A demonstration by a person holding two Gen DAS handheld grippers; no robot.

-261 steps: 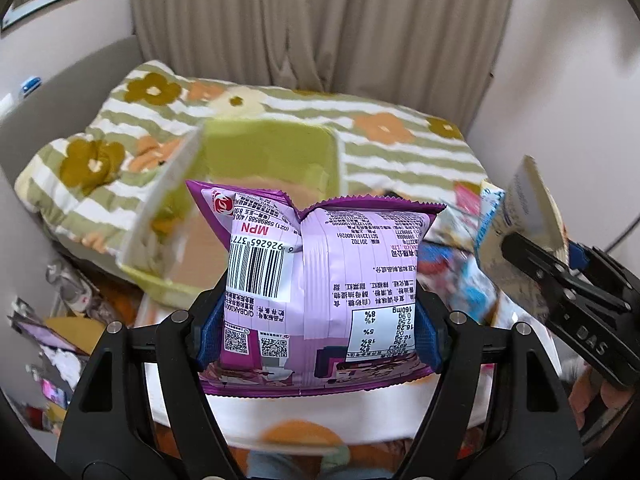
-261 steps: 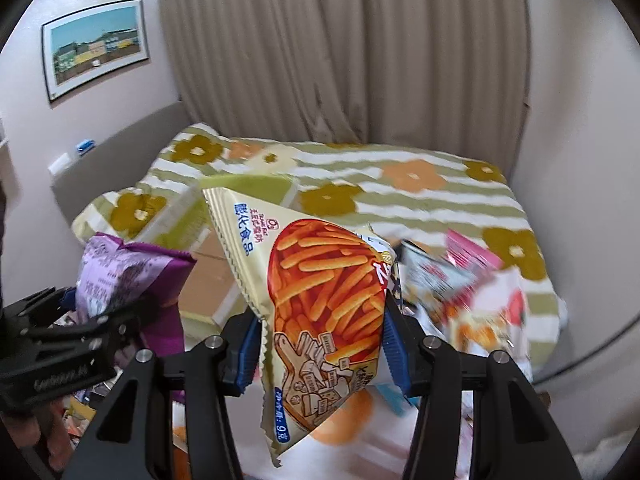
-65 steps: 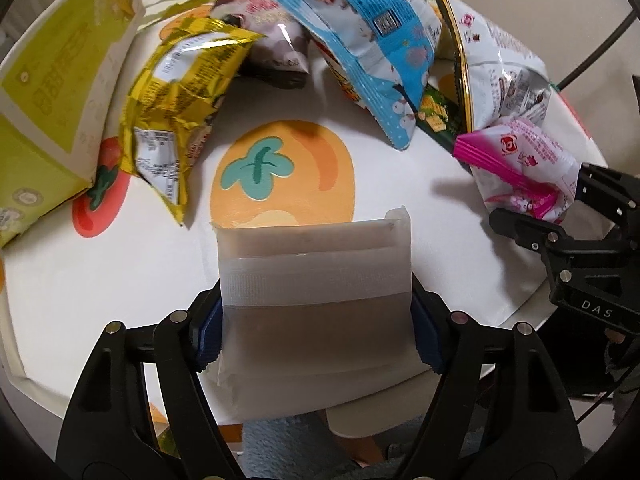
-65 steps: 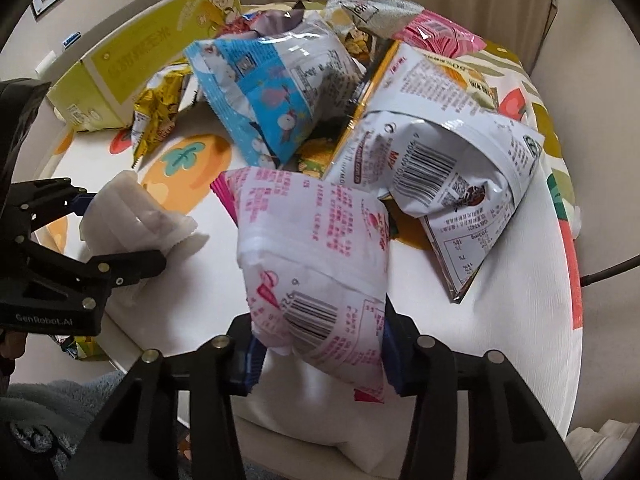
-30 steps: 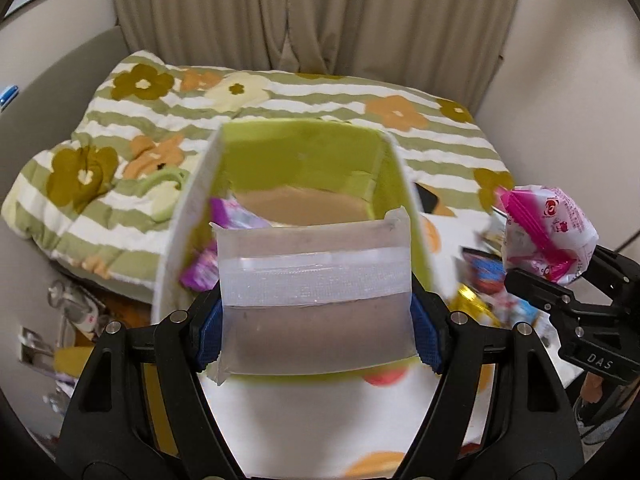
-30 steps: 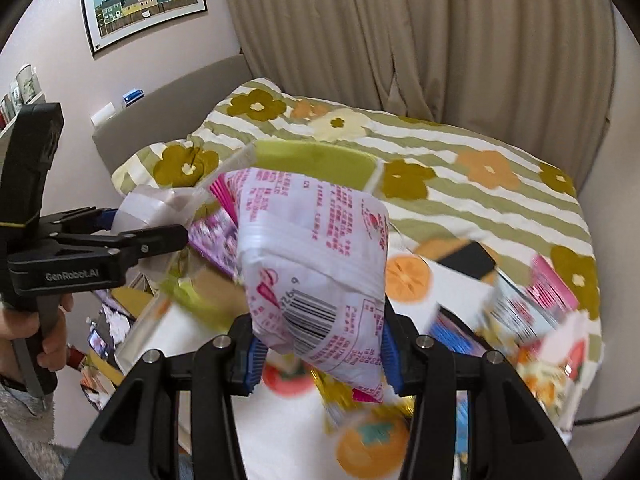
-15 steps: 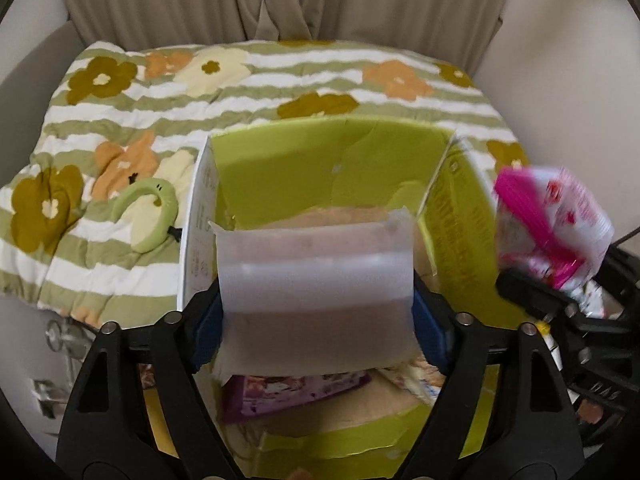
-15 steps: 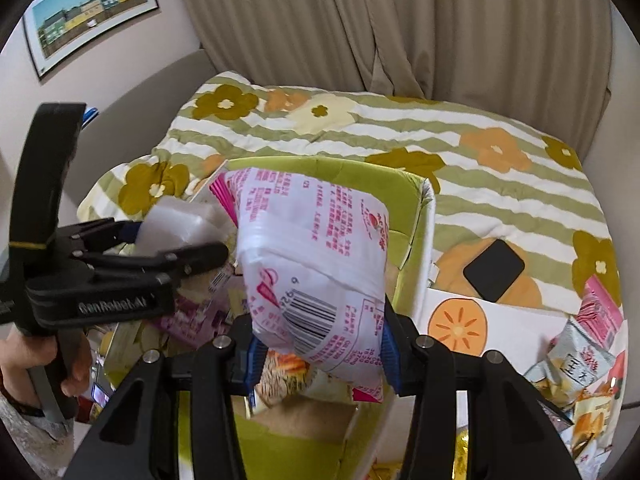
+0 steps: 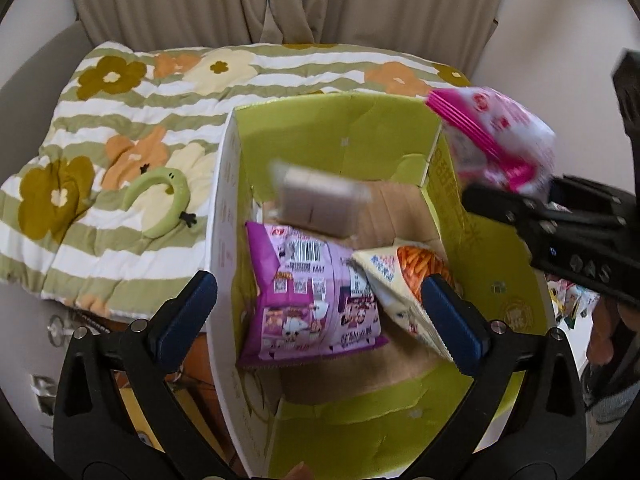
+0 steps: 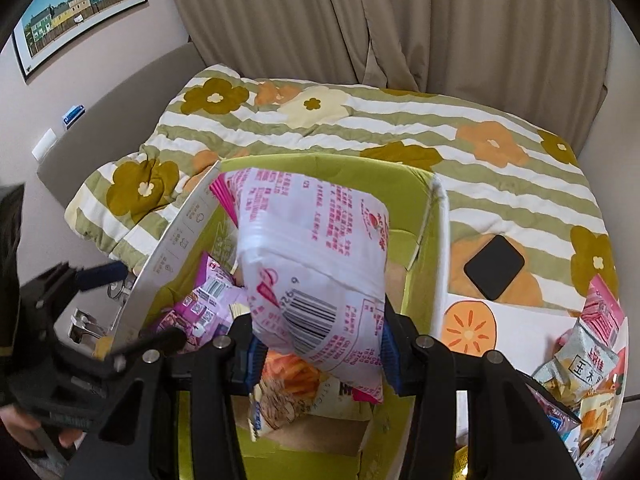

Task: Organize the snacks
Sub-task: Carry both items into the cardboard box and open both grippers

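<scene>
1. Directly below the right gripper (image 10: 318,354) lies the open green box (image 10: 424,264); this gripper is clamped on the pink-and-white snack bag (image 10: 312,264), pads pressing its lower end, so the bag stands up and away from the fingers with its long axis running from the gripper toward the box's far wall.
2. That bag hangs over the box mouth, inside the rim as the right wrist view shows it, so the coming move is, by my reading, a plain release straight down.
3. Ahead of and below the left gripper (image 9: 320,308), whose jaws are opening with nothing between them, a pale translucent pouch (image 9: 320,200) is blurred over the far end of the box floor, apart from the pads; it looks to be dropping, though I cannot tell whether it has landed.
4. Seen from the left gripper, the right one sits up and to the right, above the box's right wall, with its pink bag at the rim.
5. Inside the box, nearer the left gripper than the pouch, lie a purple snack bag (image 9: 316,300) and, just to its right and touching it, a cream bag of orange sticks (image 9: 404,280).
6. To the right of the right gripper, more snack packets (image 10: 588,364) remain on the surface (image 10: 520,328); a black square object (image 10: 494,267) lies beyond them.
</scene>
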